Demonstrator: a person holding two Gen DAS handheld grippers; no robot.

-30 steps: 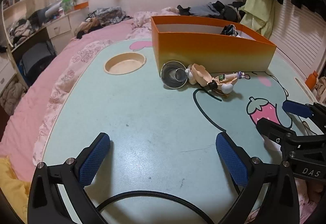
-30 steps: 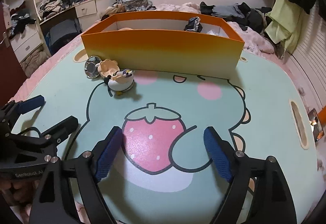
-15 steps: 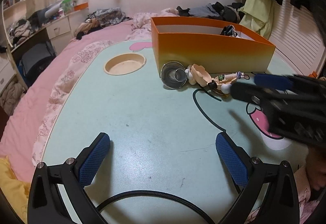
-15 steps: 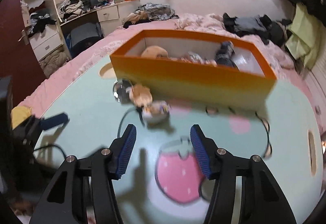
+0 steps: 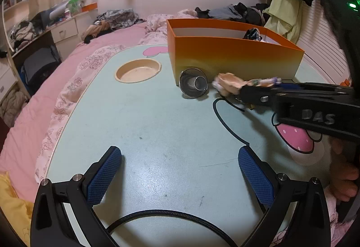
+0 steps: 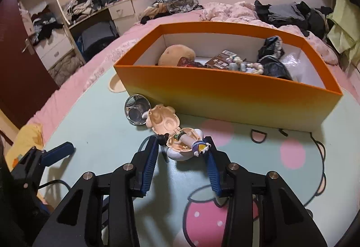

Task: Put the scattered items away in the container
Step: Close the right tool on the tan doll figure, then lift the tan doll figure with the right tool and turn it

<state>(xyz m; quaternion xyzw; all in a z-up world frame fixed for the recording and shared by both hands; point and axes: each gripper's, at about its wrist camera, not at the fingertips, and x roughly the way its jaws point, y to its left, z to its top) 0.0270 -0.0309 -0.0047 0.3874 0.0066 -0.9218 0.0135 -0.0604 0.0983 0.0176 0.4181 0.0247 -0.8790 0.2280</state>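
An orange box (image 6: 225,89) holds several items on the mint table. In front of it lie a toy figure (image 6: 177,134) and a steel cup (image 6: 136,111) on its side. My right gripper (image 6: 181,152) is open, its blue pads either side of the figure's body, close to it. In the left wrist view the right gripper (image 5: 270,90) reaches in from the right over the figure (image 5: 229,81), beside the cup (image 5: 194,85) and the box (image 5: 234,60). My left gripper (image 5: 178,170) is open and empty, low over the near table.
A round recess (image 5: 137,70) is sunk in the table left of the box. A pink bed (image 5: 67,80) with clothes lies beyond the table's left edge. A black cable (image 5: 162,213) loops near the left gripper. The left gripper (image 6: 56,152) shows at the right view's lower left.
My right gripper has moved forward and left to the toy figure, narrowing until its pads flank it. The left gripper has stayed still.
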